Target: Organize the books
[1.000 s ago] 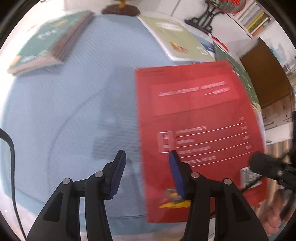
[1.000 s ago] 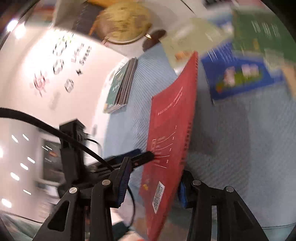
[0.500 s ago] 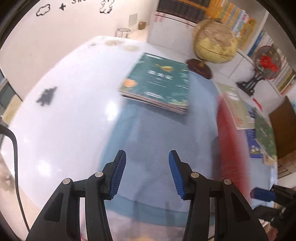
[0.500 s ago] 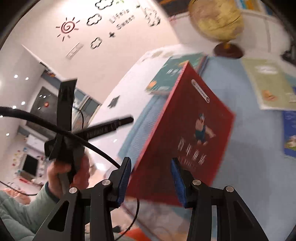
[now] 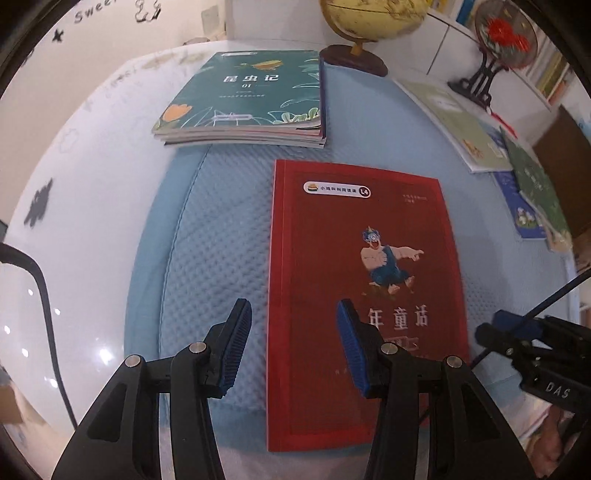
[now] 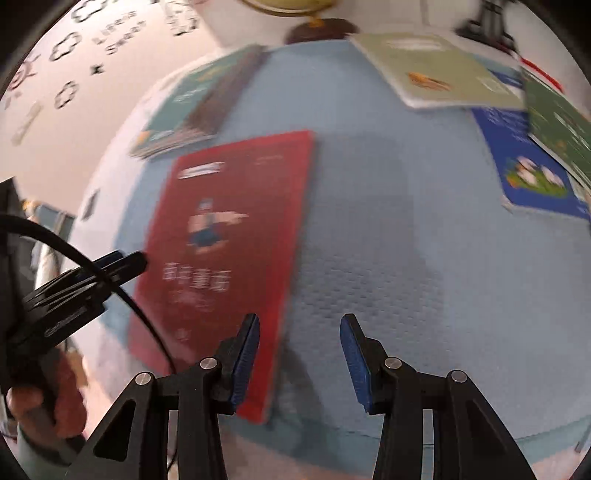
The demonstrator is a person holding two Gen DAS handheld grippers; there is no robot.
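A red book lies flat, front cover up, on the blue mat; its near end overhangs the mat's front edge. My left gripper hovers open above its left edge, holding nothing. In the right wrist view the red book is blurred and sits left of centre. My right gripper is open and empty beside its near right corner. A stack of books with a teal cover on top rests at the mat's far left corner. The right gripper's body shows at the right edge.
A pale green book, a blue book and a dark green book overlap at the mat's far right. A globe's base and a red fan ornament stand behind. The white table extends left.
The red book was tilted up in my right gripper, back cover showing a second ago, then turned over. Now it lies flat, cover up, and the right gripper has let go.
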